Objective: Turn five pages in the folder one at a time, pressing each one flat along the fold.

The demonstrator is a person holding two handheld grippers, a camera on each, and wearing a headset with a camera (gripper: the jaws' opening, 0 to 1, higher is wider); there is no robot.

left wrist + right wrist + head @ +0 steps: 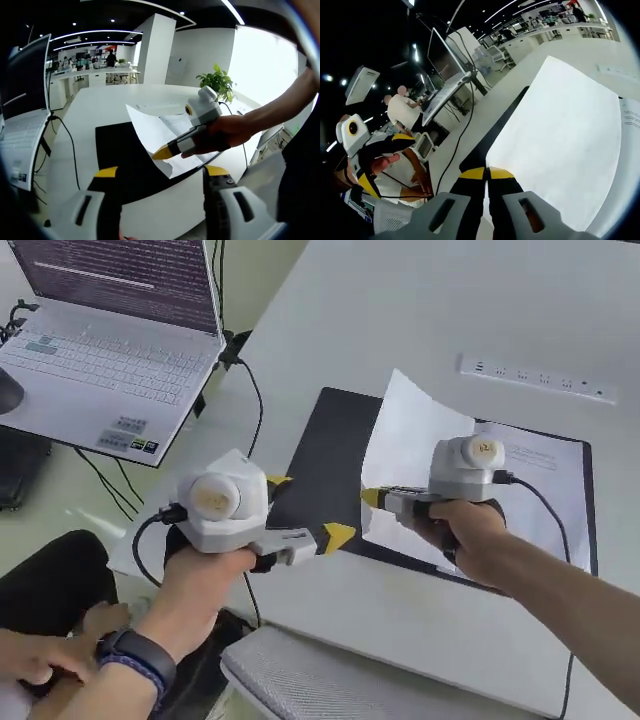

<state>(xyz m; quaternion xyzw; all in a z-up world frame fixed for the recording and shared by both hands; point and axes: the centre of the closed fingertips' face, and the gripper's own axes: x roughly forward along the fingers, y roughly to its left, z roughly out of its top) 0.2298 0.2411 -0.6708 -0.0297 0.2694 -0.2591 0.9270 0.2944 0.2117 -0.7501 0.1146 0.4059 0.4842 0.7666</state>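
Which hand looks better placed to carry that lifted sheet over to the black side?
Right. The right tongs are shut on the edge of the lifted white paper page, over the open black folder. The left tongs hang open, apart from the page.

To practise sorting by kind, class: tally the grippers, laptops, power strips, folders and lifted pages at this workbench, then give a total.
grippers: 2 (left gripper, right gripper)
laptop: 1
power strip: 1
folder: 1
lifted page: 1
Total: 6
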